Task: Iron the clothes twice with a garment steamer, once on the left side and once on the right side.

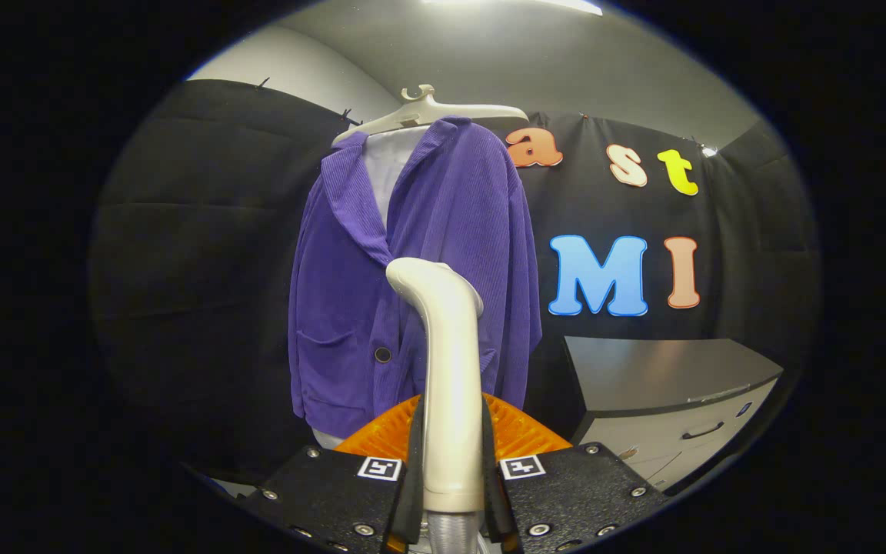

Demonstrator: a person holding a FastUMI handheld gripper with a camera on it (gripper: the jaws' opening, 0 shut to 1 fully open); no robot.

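- Gripper view shows my gripper (451, 462) pinching the steamer handle (451, 369); both fingers (414, 462) press on its cream shaft, one from the left and one from the right.
- I hold the steamer upright, so its long axis runs up from between the fingers, and its curved head bends to the left at the top.
- Beyond the steamer head hangs the purple jacket (412, 269), straight ahead of the fingers and a little to the left of them, and it is apart from the head, not touching.
- I count one jacket, on one pale hanger (428, 111), against the black wall; its long axis is vertical, nearly parallel to the steamer.
- On the jacket I count one dark button (383, 355), and at least one patch pocket on its left panel.
- To the far right stands one grey cabinet (666, 385), well apart from the jacket.
- My judgement: no pass is in progress yet, because the head is not on the cloth.
- I think the coming move is to carry the head forward to the left panel and draw it along the cloth.
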